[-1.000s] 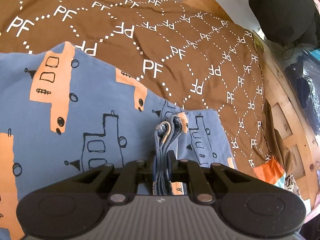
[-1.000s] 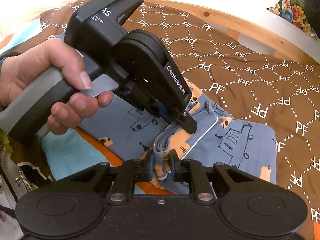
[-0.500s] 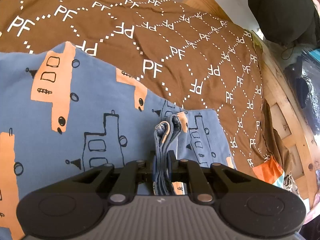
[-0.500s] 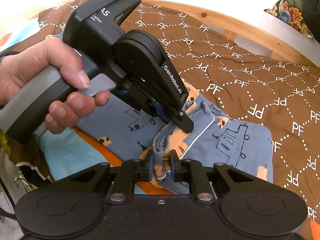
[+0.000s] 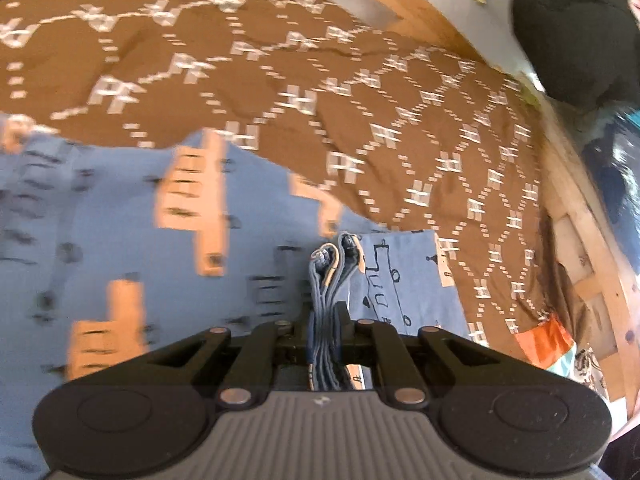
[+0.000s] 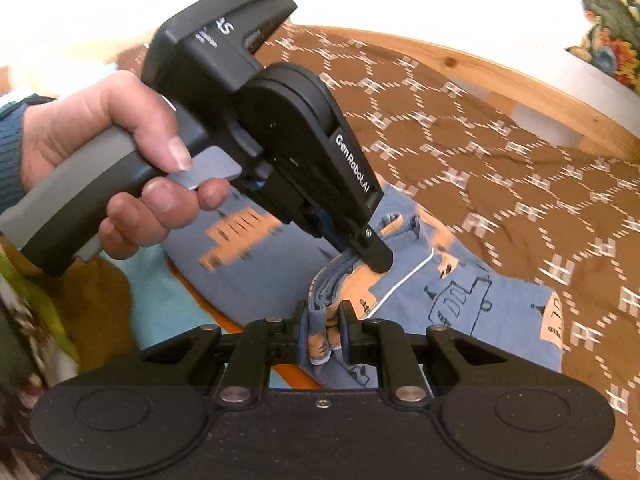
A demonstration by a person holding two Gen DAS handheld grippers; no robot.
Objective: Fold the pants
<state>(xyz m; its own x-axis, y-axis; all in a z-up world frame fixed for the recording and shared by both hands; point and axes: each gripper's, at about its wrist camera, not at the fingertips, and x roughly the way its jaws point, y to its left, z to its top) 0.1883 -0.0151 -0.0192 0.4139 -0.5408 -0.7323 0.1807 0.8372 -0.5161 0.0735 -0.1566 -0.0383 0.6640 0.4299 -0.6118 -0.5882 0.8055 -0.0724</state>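
Note:
The pants point(image 5: 120, 248) are blue with orange and black truck prints and lie on a brown bedspread. My left gripper point(image 5: 325, 322) is shut on a bunched stack of the pants' edges. It also shows in the right wrist view point(image 6: 370, 252), held by a hand, its tips clamped on the same bunched fabric. My right gripper point(image 6: 323, 334) is shut on the pants' edge point(image 6: 320, 344) a short way from the left one. A folded part of the pants point(image 6: 480, 320) lies flat to the right.
The brown bedspread point(image 5: 280, 80) with white "PF" marks covers the bed. A wooden bed frame point(image 5: 592, 280) runs along the right side and also shows in the right wrist view point(image 6: 460, 60). A dark bag point(image 5: 572, 28) sits beyond the frame. Orange and teal bedding point(image 6: 160, 308) lies under the pants.
Both grippers have lifted and moved with the held fabric; the views are now motion blurred. The pants' bunched edge has risen off the bedspread. Both grips stay shut.

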